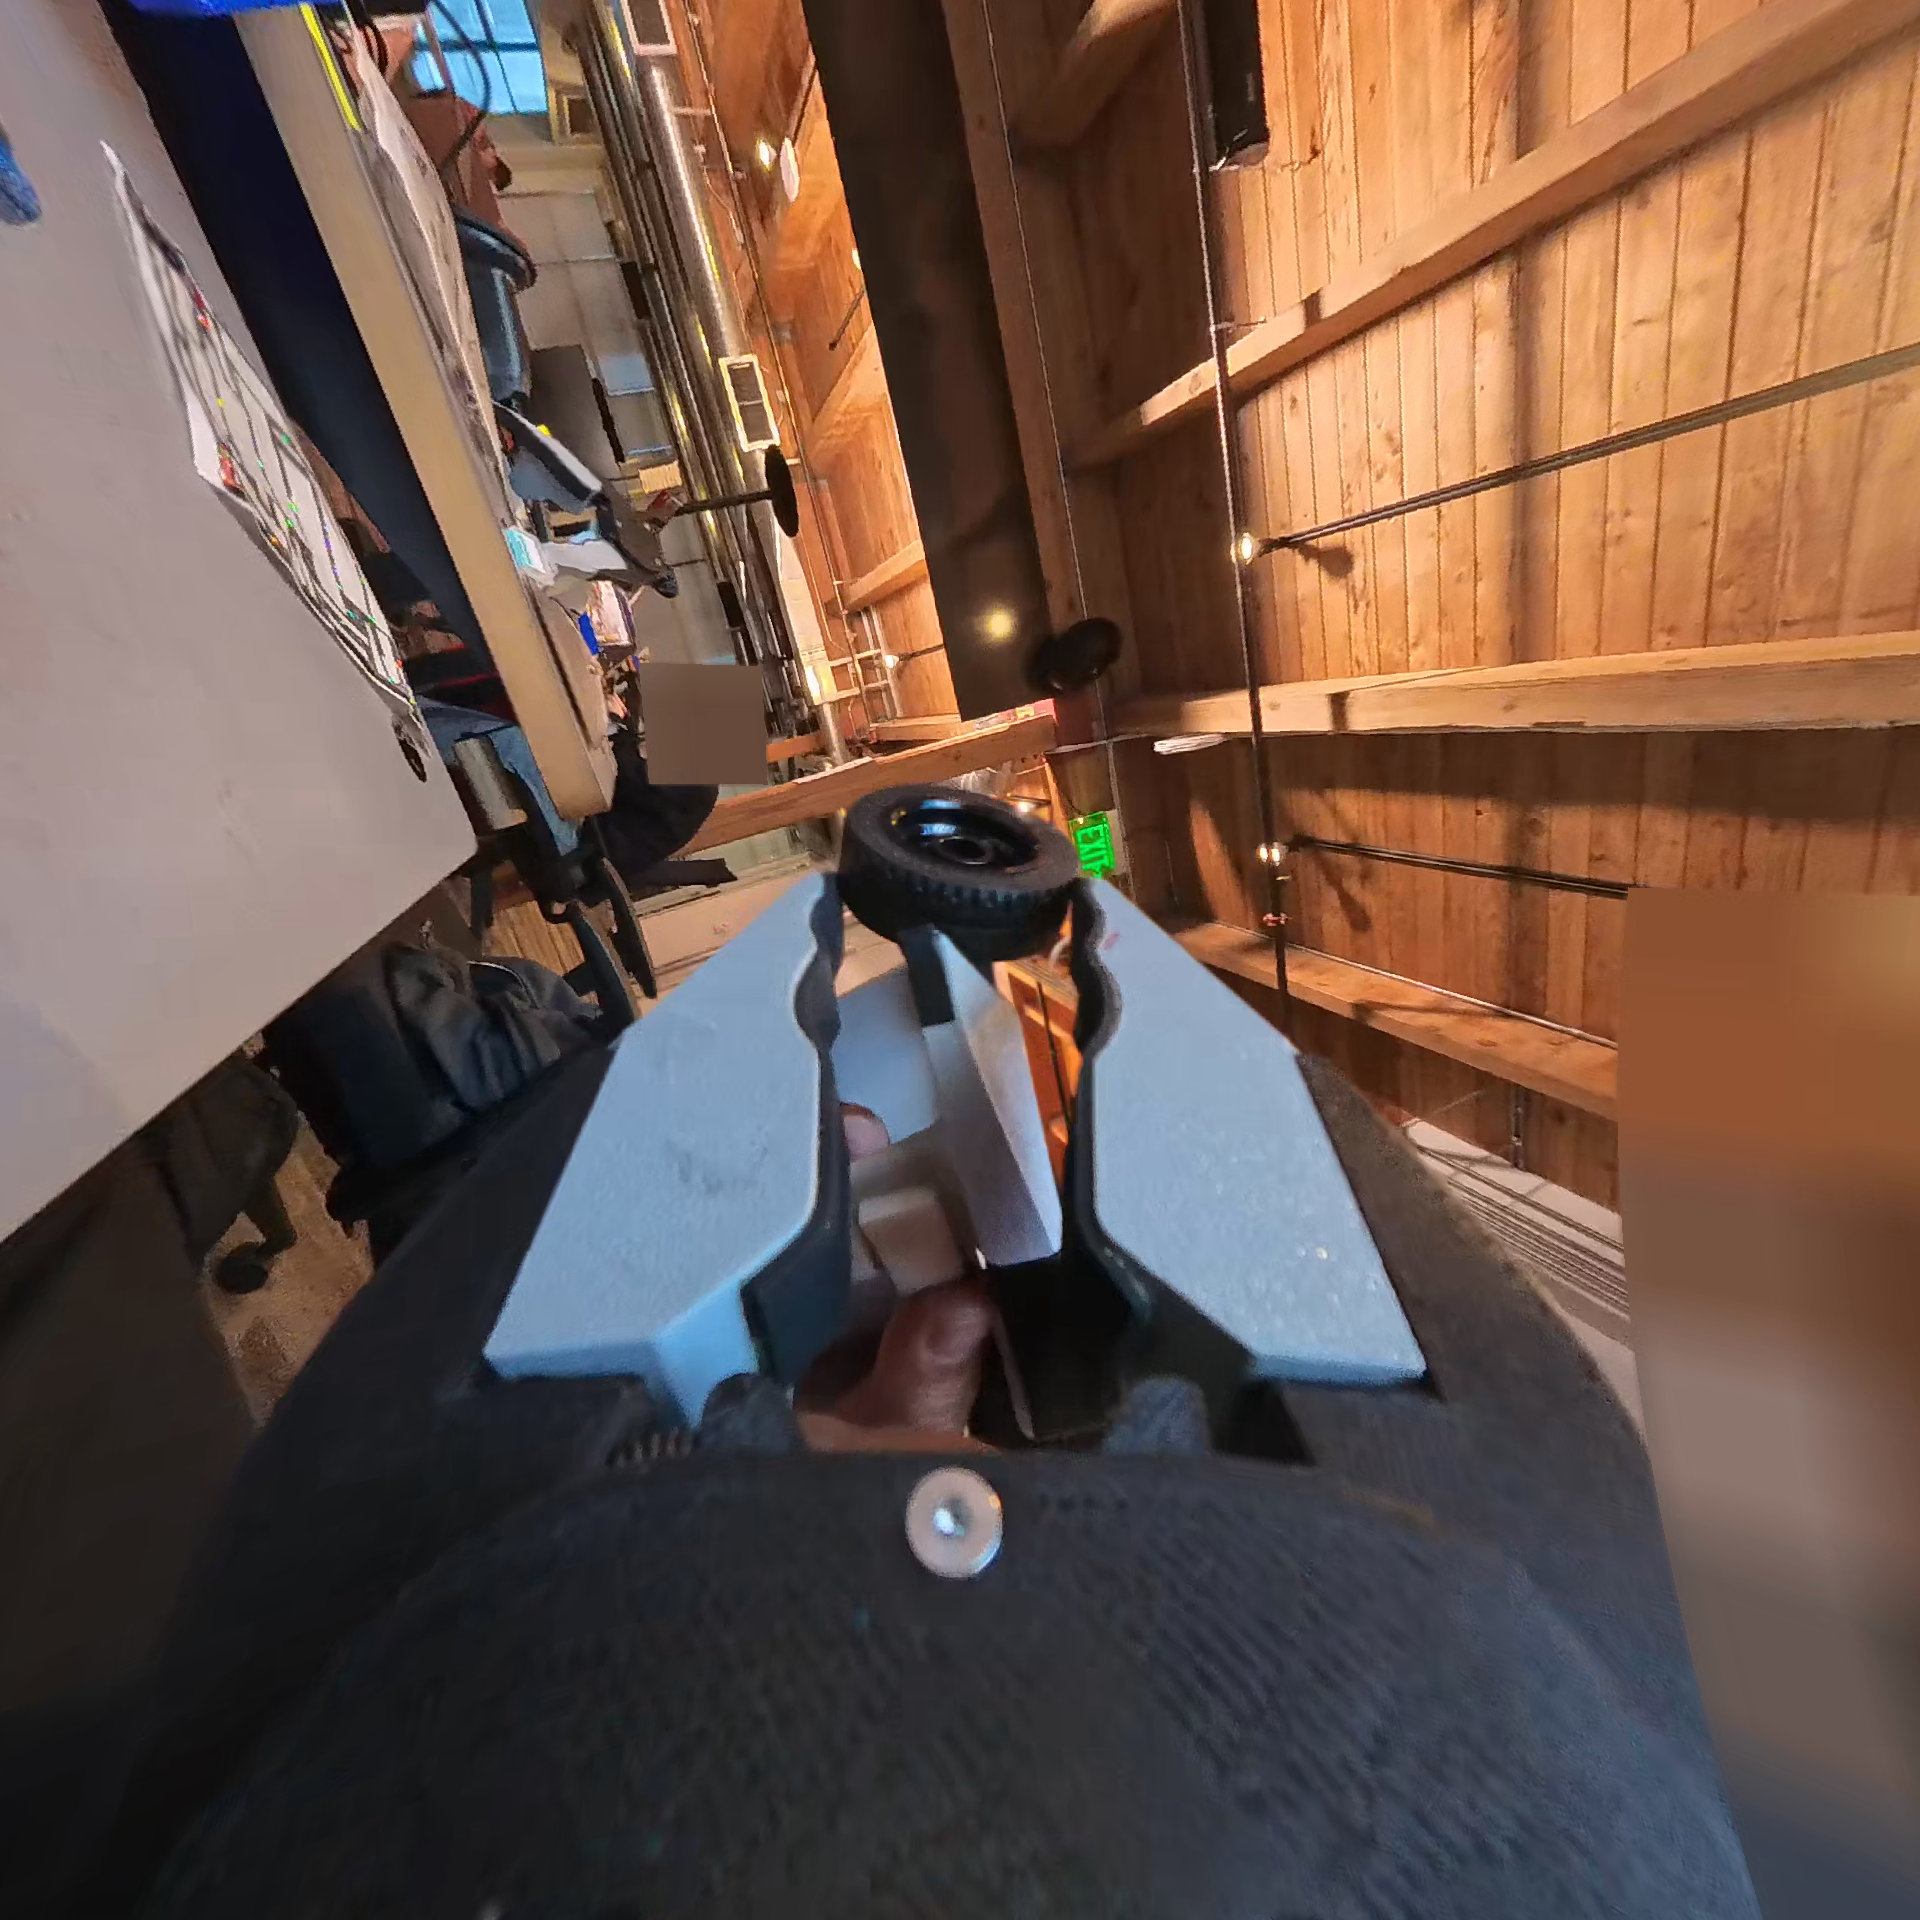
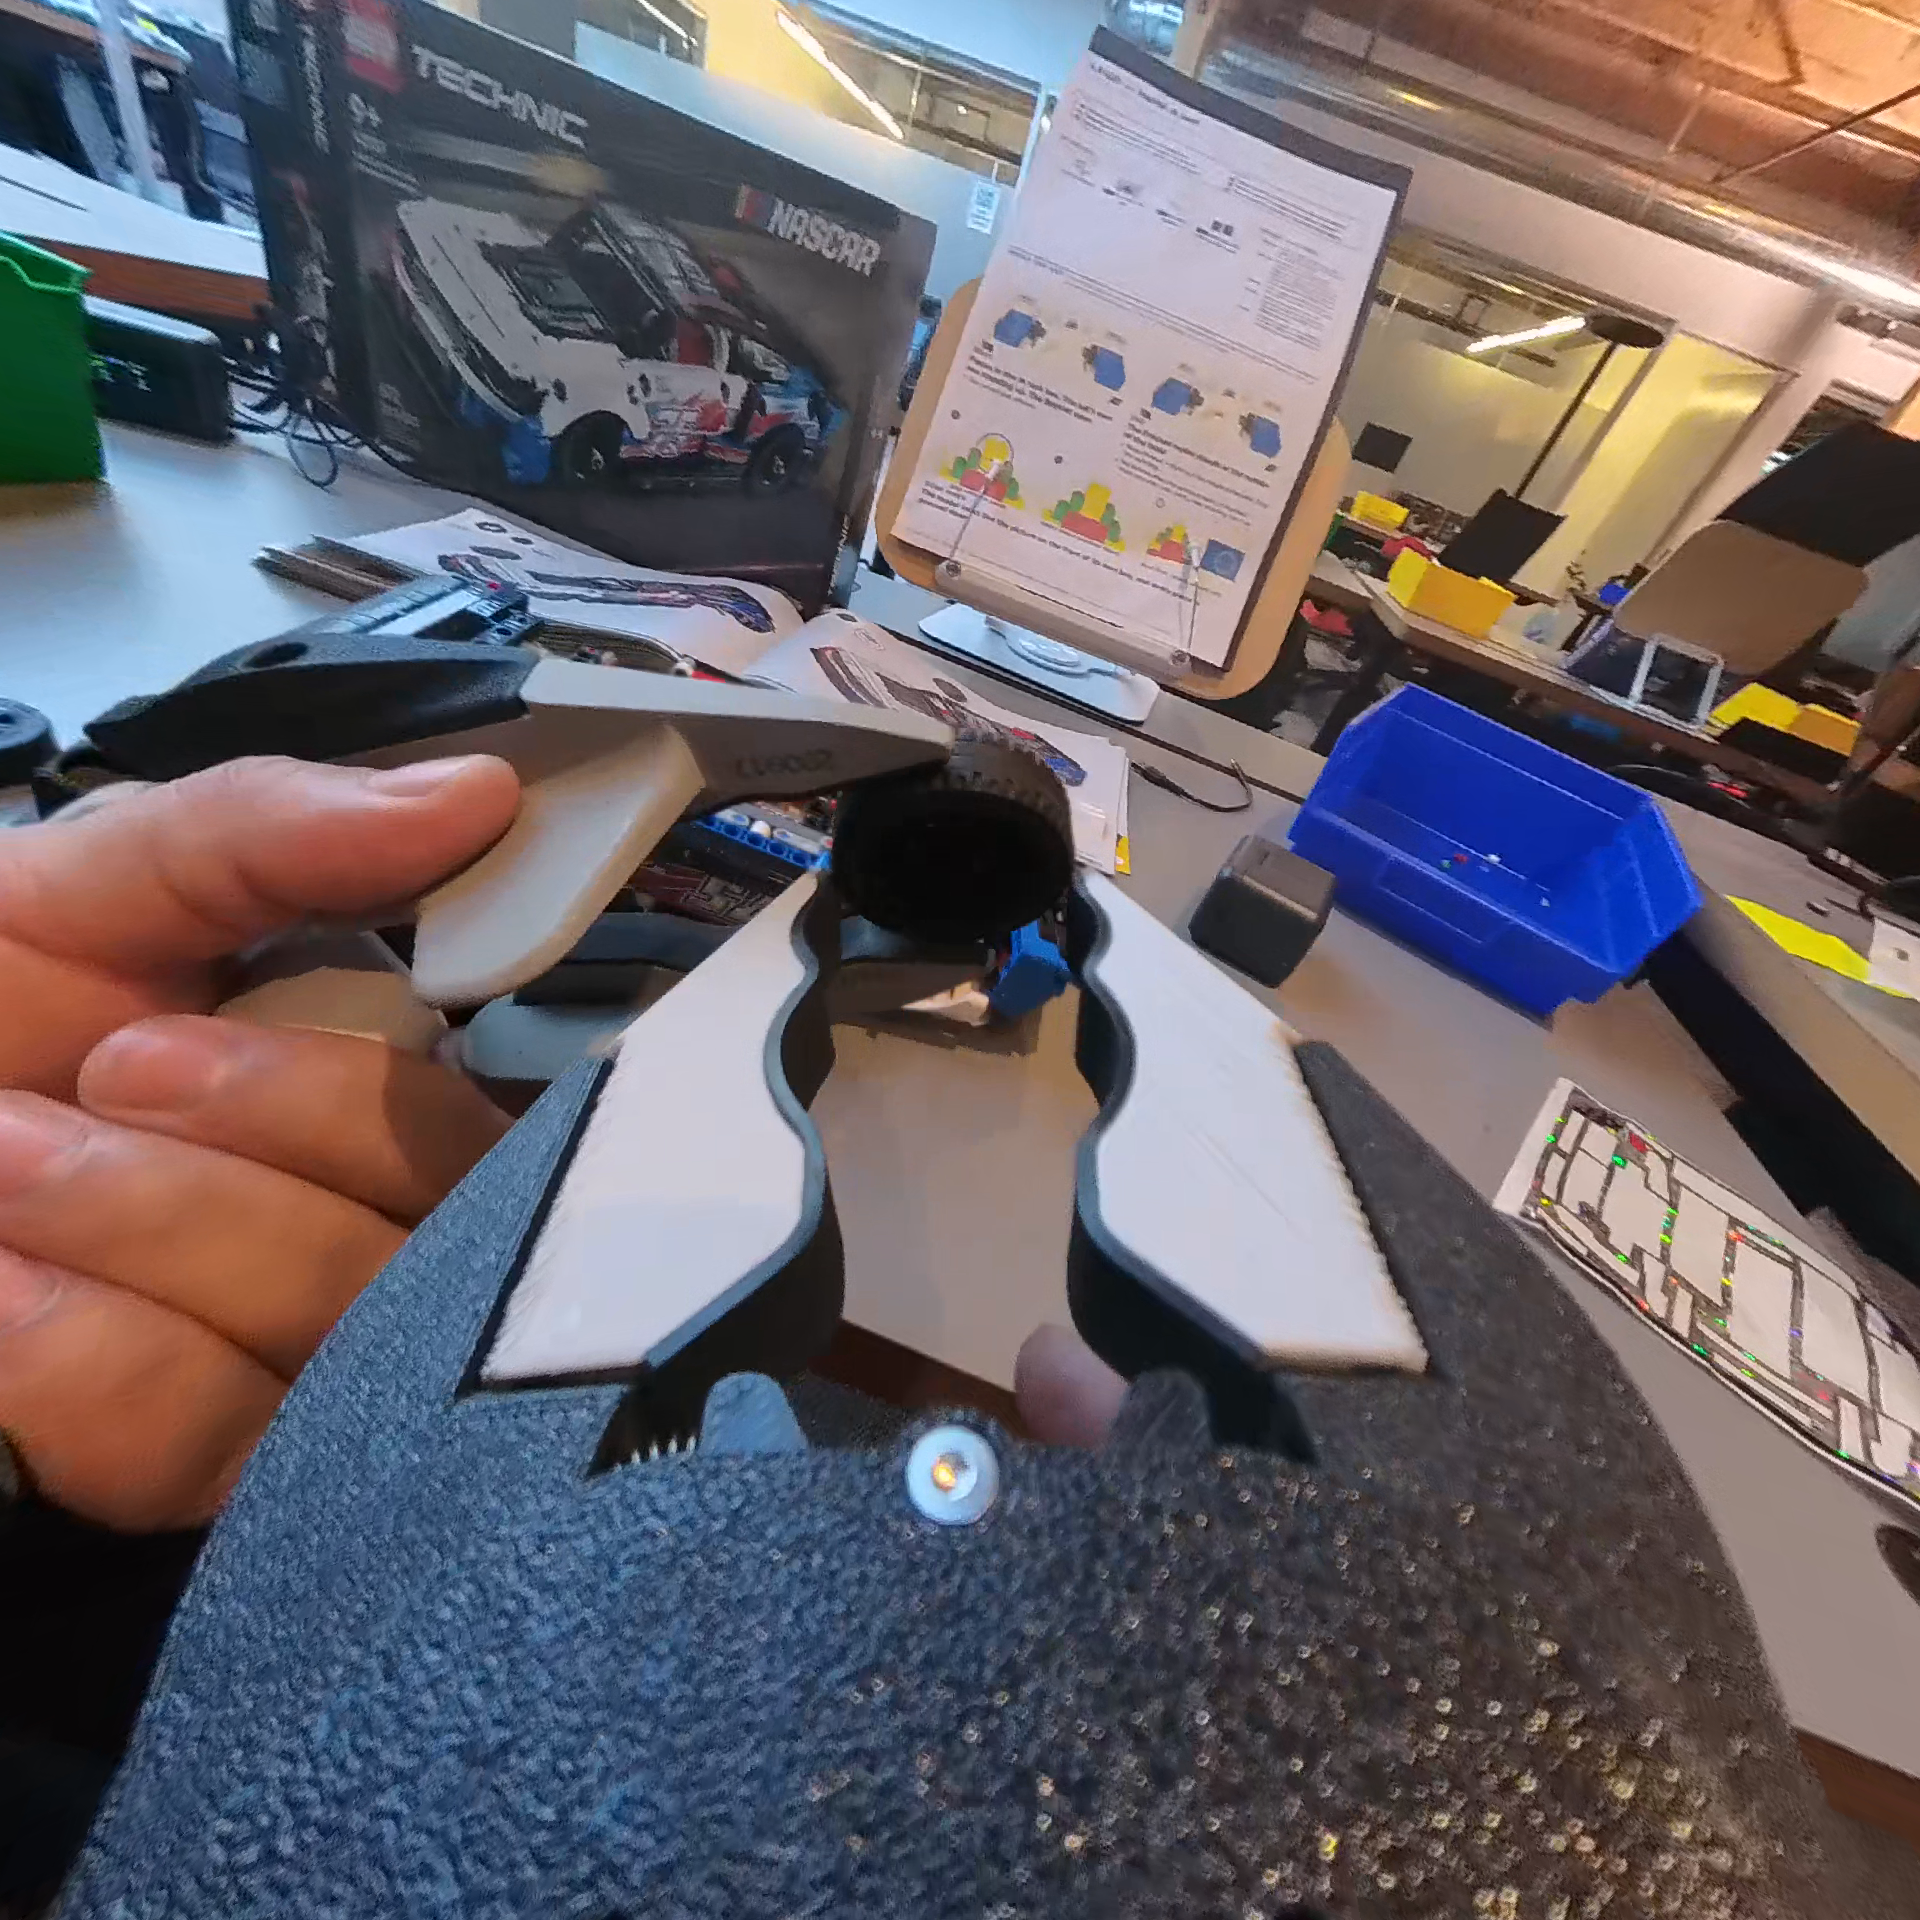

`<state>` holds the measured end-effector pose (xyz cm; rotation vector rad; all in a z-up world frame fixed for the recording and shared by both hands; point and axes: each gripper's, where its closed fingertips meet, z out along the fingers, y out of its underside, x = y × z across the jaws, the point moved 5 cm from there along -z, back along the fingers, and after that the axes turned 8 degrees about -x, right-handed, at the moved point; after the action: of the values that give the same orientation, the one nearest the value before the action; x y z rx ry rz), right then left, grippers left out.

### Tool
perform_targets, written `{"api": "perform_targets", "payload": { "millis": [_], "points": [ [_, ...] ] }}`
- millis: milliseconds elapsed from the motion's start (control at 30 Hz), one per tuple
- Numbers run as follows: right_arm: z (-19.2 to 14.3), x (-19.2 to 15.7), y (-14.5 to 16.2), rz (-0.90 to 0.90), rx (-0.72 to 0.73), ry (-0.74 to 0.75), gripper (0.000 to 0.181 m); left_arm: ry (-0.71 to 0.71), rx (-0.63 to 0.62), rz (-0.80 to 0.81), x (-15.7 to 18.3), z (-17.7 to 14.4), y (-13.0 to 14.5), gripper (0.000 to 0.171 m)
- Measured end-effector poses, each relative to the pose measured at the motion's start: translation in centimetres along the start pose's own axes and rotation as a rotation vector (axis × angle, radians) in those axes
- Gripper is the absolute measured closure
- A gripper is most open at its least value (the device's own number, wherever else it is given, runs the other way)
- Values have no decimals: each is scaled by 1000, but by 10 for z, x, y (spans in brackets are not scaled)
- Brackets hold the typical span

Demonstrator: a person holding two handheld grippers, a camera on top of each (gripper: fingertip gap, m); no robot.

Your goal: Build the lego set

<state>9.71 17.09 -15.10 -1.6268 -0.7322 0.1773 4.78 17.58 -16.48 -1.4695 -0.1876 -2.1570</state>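
The left hand-held gripper (image 1: 961, 914) is clamped on a black rubber wheel (image 1: 958, 868) at its fingertips, at 12 o'clock in its tilted view. The right hand-held gripper (image 2: 948, 920) is spread wide, its tips flanking that wheel (image 2: 951, 862) above the desk (image 2: 1434, 1049); a blue bin (image 2: 1496, 862) sits at 2 o'clock.

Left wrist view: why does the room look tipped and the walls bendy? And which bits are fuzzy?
Left wrist view: camera tilted, wide lens bends the planks; wheel sharp, tool body near the lens soft. Right wrist view: hand and wheel slightly blurred; box a bit soft.
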Motion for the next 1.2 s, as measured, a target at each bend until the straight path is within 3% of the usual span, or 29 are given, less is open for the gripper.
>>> {"api": "perform_targets", "payload": {
  "millis": [133,367,800,867,1000,1100,1200],
  "points": [
    [3,-1,2,21,-4,-11,143,-20,-18,7,-2,-2,-2,131],
    [12,-7,9,6,-14,34,142,7,52,-118,-12,-7,-5,131],
    [11,-8,12,0,18,50,142,11,-7,-148,-15,-9,-1,131],
    [12,-4,13,14,38,58,141,-2,-50,-135,-15,-10,-1,134],
    [14,13,23,99,47,64,142,-104,-155,-69,-13,-15,6,122],
    [18,28,37,164,44,81,142,-46,-247,-103,19,-17,26,126],
    [25,44,44,179,42,121,142,74,-457,-59,75,-20,36,135]
  ]
}}
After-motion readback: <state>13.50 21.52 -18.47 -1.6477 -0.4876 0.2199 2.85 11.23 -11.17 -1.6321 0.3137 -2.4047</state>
